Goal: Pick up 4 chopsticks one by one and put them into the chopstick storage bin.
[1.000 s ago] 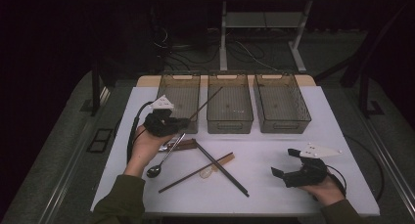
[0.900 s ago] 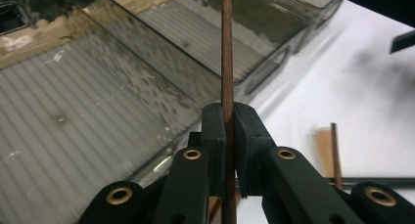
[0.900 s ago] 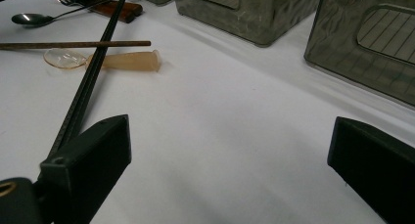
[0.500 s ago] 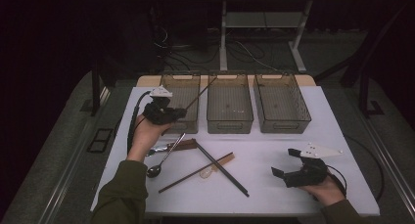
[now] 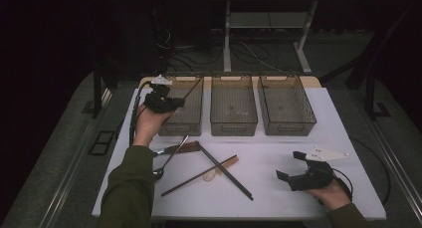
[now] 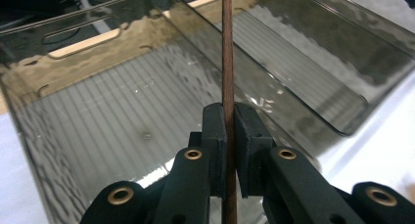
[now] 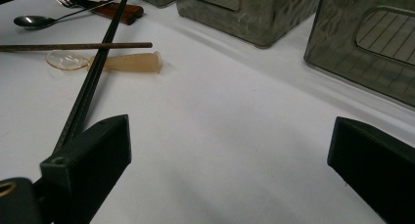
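My left gripper (image 5: 169,102) is shut on a thin brown chopstick (image 5: 192,89), held over the near left corner of the left clear bin (image 5: 181,124). In the left gripper view the chopstick (image 6: 227,48) runs straight up between the pressed pads, above the ribbed floor of the left bin (image 6: 98,136). My right gripper (image 5: 288,165) rests on the white table at the front right, jaws wide apart and holding nothing. In its own view the right gripper (image 7: 230,150) has bare table between its jaws.
Cutlery lies on the table (image 5: 278,193): a black chopstick (image 5: 226,172), a second brown chopstick (image 5: 194,179), a clear spoon (image 7: 122,62), a metal spoon (image 5: 159,172) and a wooden-handled fork (image 5: 176,148). The middle bin (image 5: 234,121) and right bin (image 5: 288,124) stand behind.
My left hand has carried the brown chopstick away from the cutlery pile, back and up over the left bin. The right hand has stayed still.
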Tool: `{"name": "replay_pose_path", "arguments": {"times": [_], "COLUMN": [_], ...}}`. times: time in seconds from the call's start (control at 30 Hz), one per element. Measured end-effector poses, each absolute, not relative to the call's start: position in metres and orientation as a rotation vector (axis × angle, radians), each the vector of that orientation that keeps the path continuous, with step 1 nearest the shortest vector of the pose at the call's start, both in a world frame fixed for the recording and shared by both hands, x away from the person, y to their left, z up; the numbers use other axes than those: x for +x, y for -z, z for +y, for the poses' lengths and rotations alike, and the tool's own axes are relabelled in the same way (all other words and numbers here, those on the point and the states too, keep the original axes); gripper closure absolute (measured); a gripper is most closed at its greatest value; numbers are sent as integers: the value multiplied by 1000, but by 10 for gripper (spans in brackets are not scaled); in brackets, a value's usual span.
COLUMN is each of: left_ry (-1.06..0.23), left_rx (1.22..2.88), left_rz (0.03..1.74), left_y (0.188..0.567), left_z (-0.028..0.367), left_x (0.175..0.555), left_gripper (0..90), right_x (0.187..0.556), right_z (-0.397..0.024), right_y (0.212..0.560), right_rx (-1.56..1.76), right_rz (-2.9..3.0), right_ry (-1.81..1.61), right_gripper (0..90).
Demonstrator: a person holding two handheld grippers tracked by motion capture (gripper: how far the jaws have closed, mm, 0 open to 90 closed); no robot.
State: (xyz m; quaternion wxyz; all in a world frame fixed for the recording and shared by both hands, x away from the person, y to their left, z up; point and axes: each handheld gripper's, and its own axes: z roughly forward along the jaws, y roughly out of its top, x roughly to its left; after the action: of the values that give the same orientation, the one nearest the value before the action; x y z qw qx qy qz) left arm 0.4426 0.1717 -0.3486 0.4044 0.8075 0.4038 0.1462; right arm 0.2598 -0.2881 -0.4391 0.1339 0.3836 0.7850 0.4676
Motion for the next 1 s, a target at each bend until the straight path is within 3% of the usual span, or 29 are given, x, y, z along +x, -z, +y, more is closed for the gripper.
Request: {"name": "replay_pose_path", "arguments": {"times": [0.5,0.77,0.87,0.93,1.0], "left_ry": [-459,-434,-433,-440,-439], "left_rx": [2017,2027,2019,2026,2017], "left_rz": [1131,1166,1177,1191,1192], "left_y": [369,379,383,385,385], "left_z": [189,192,194,193,193], "left_x": [471,474,473,472,472], "left_gripper": [840,837,801,704,671], "right_x": [260,260,260,260,260], "right_z": [-289,-288,-288,-288,-288], "right_y": [439,440,440,440,440], "right_rx": [1112,1112,1111,1109,1107], "right_rz": [2278,2282,2280,2281,2282], "right_ry": [-1363,-1355,-1355,-1356,-1353], "right_gripper": [22,22,22,22,22]}}
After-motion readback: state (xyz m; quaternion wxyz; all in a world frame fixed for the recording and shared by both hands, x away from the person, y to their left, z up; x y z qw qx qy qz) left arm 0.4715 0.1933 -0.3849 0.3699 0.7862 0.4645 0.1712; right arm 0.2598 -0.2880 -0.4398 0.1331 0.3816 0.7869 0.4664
